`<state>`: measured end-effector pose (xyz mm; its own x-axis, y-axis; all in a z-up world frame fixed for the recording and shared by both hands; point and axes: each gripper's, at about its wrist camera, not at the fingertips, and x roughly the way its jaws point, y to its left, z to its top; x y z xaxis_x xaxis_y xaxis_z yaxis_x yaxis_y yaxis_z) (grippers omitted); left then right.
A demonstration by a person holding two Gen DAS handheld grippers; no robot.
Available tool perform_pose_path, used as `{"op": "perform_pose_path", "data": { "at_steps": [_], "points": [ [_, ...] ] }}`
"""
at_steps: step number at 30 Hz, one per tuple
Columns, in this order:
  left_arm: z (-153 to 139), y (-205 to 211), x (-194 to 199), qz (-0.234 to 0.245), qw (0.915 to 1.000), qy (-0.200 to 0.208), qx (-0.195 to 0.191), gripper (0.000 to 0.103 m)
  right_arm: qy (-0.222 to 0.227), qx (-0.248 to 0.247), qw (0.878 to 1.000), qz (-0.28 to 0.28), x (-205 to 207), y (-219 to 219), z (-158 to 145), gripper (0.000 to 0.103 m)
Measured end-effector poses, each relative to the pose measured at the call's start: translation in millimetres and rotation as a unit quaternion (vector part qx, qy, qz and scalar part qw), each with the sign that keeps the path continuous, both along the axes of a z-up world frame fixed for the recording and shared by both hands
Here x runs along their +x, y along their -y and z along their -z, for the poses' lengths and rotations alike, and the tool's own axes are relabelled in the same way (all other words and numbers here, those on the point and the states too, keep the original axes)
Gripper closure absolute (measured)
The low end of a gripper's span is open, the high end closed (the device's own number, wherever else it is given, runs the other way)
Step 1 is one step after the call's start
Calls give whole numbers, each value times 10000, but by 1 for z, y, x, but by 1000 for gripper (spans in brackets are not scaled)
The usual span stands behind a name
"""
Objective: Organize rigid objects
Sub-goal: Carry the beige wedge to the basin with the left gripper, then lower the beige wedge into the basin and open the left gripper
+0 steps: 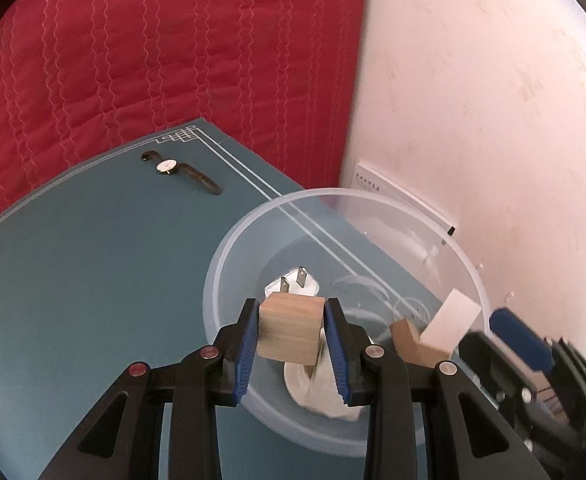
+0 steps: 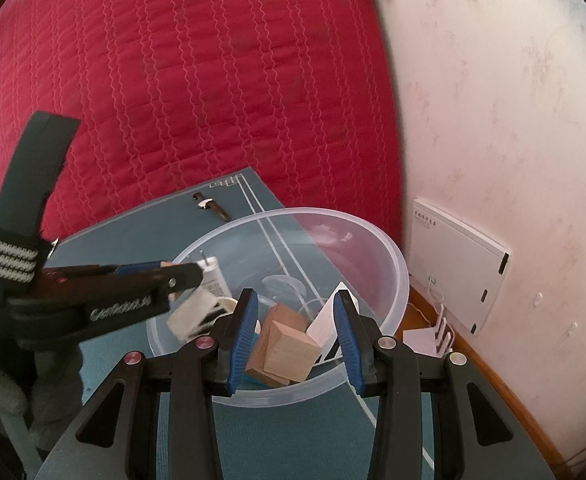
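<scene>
The left claw (image 1: 291, 334) pinches a pale square wooden block (image 1: 289, 330) between its blue ribbed pads, narrowed just to the block's width; it hangs above the round translucent plastic bowl (image 1: 229, 264), which reads as the collecting place, so the block is probably held there for release. Below it in the bowl lies a white two-pronged plug adapter (image 1: 293, 286), prongs up; toward the right rim rest a brown angled wooden piece (image 1: 407, 340) and a white rectangular block (image 1: 455, 318). The right claw (image 2: 296, 338) waits at the bowl's near rim, its pads slightly spread with nothing pressed between them, clear of the drop; the wooden pieces seen between them lie in the bowl. A wristwatch with a white dial and dark strap (image 1: 177, 170) lies well apart on the teal mat (image 1: 73, 280) over the tabletop, not yet gathered; a red quilted cover (image 1: 153, 60) hangs behind.
</scene>
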<state>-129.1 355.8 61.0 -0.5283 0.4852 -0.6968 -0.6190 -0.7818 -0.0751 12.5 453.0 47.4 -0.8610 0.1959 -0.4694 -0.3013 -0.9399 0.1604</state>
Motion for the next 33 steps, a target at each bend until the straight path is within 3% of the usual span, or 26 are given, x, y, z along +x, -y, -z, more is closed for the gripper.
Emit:
{"op": "perform_pose_path", "data": {
  "at_steps": [1, 4, 5, 9, 12, 17, 20, 33],
  "points": [
    [0, 0, 0, -3, 10000, -19, 25, 65, -1, -1, 10000, 1, 0, -1, 0, 62],
    [2, 1, 0, -34, 9999, -108, 56, 27, -13, -17, 10000, 4, 0, -1, 0, 62],
    [1, 3, 2, -60, 9998, -184, 83, 24, -17, -18, 10000, 2, 0, -1, 0, 62],
    [1, 10, 4, -98, 9997, -222, 37, 21, -32, -19, 10000, -19, 1, 0, 1, 62],
    [3, 14, 3, -214, 9993, -301, -69, 12, -35, -16, 10000, -14, 1, 0, 2, 62],
    [8, 21, 4, -370, 9984, -359, -217, 10, -33, -14, 10000, -19, 1, 0, 2, 62],
    [10, 28, 6, -573, 9971, -383, -313, 2, -32, -12, 10000, -17, 1, 0, 2, 62],
    [12, 66, 26, -1093, 9914, -551, -473, 1, -16, 34, 10000, -38, 0, -1, 2, 62]
  ]
}}
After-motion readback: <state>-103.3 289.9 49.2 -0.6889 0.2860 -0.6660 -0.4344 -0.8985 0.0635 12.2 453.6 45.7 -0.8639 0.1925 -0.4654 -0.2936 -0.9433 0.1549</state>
